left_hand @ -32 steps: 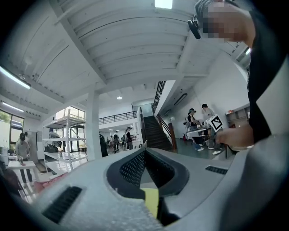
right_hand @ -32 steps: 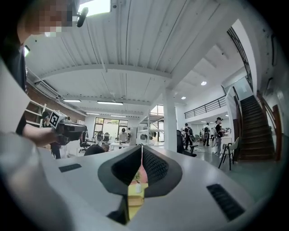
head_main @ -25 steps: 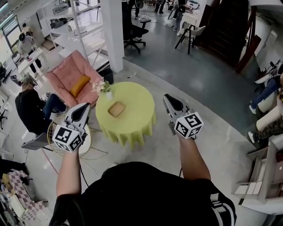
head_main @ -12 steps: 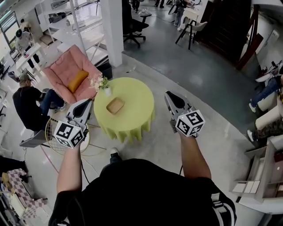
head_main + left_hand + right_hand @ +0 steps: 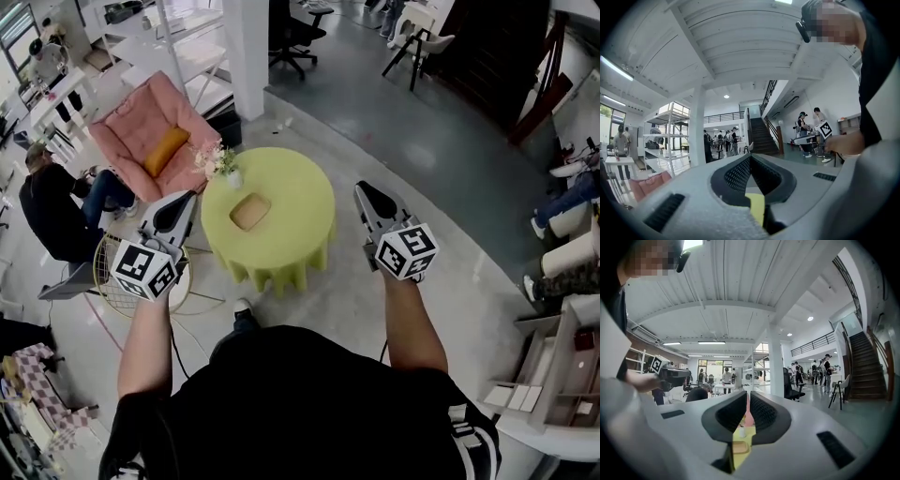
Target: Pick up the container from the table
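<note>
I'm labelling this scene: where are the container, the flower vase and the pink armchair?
container (image 5: 250,211), head view, middle of its tan inside.
flower vase (image 5: 233,178), head view, white vase body.
pink armchair (image 5: 131,129), head view, bare pink cushion.

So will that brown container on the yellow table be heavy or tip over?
Probably light: the container looks small, shallow and seemingly empty. It lies low and flat on the yellow tablecloth, so tipping or rolling seems unlikely. Pushed, it might wrinkle the cloth instead of sliding.
</note>
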Demonstrator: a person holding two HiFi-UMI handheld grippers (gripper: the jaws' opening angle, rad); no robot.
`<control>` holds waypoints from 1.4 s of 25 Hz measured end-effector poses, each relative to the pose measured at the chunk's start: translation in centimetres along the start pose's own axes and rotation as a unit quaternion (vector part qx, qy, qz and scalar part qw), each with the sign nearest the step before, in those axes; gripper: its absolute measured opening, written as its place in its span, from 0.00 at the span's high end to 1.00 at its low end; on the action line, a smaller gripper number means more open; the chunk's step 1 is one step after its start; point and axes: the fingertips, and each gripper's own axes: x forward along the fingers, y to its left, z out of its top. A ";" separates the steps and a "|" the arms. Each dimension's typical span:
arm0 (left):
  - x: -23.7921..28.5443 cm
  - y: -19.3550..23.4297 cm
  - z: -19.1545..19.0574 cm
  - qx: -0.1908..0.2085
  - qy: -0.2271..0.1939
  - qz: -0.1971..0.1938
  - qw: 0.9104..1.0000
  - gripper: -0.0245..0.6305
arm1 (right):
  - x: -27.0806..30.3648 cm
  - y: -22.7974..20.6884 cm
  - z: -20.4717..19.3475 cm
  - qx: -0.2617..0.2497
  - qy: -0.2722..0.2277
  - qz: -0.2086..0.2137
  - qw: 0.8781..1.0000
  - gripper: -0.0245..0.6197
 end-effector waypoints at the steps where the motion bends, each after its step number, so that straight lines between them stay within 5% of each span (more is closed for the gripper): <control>1: 0.1 0.7 -0.2 -0.002 0.000 0.002 1.000 0.94 | 0.7 0.0 0.0 0.000 0.001 0.000 1.000 0.94; 17: 1.8 11.3 -3.8 -0.031 0.002 0.018 0.999 0.94 | 11.7 0.7 -1.1 -0.013 0.029 0.006 0.999 0.94; 35: 5.4 23.6 -6.9 -0.062 0.000 -0.025 0.998 0.94 | 24.0 2.5 0.0 -0.030 0.048 -0.037 0.998 0.94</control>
